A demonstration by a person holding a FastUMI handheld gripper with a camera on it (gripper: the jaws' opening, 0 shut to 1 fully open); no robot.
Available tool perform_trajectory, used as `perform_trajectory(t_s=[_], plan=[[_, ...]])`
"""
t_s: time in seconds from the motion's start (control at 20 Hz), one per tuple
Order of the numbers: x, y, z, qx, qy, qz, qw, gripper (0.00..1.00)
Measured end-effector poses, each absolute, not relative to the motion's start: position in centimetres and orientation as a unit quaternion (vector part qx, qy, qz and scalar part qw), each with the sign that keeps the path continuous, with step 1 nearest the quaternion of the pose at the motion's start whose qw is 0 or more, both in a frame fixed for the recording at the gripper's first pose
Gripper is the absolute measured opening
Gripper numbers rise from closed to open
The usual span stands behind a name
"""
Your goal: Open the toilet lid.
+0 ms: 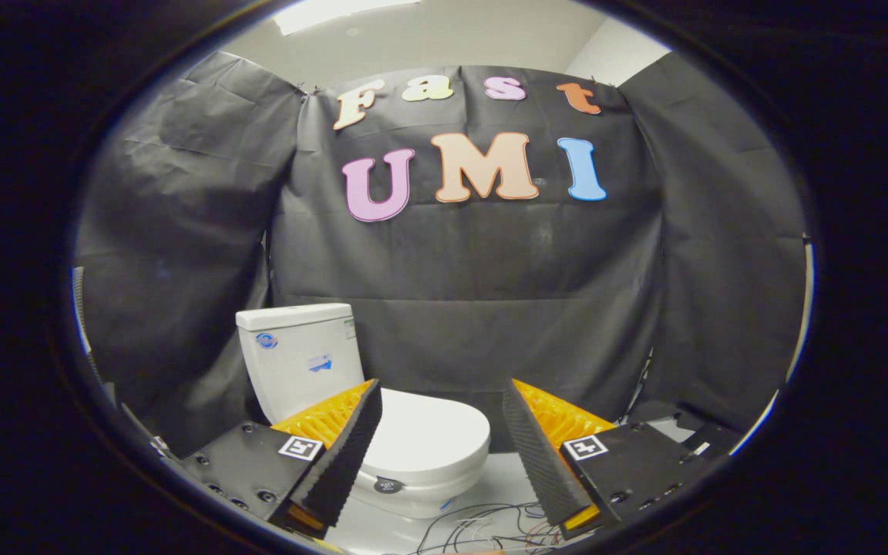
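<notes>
1. Light came from a ceiling panel (344, 11) at the upper left of the frame; it was blown out to plain white.
2. The ceiling (459, 35) was evenly lit and pale.
3. The black cloth wall (475, 285) soaked up light; only creases showed, with faint sheen at the upper left.
4. The toilet (351, 401) was the brightest object at the lower centre, with soft glare on its closed lid (432, 439) and little detail there.
5. The gripper (442, 401) stood with fingers (344, 455) spread apart, inner faces dark and in shade, fairly sharp.
6. Strong fisheye bending occurred toward the edges; cloth folds curved.
7. The centre was sharp; the rim was slightly soft with a thin bluish fringe at left and right.
</notes>
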State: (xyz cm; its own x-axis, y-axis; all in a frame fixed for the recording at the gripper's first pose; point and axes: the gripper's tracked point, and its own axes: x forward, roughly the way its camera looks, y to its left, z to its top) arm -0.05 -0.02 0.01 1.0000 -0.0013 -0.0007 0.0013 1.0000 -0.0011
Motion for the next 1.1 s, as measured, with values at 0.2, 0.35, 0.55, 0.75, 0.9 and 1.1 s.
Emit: perform_trajectory(t_s=[0.2,0.35,0.55,0.75,0.9,1.1], plan=[[0.0,0.0,0.0,0.000,0.000,-0.001,1.000,0.97],[0.0,0.0,0.0,0.000,0.000,-0.001,1.000,0.97],[0.0,0.0,-0.1,0.000,0.000,0.000,1.000,0.97],[1.8,0.3,-0.2,0.005,0.007,0.003,1.000,0.98],[4.4,0.3,-1.0,0.002,0.022,0.005,1.000,0.97],[7.4,1.6,-1.2,0.006,0.022,0.027,0.999,0.97]])
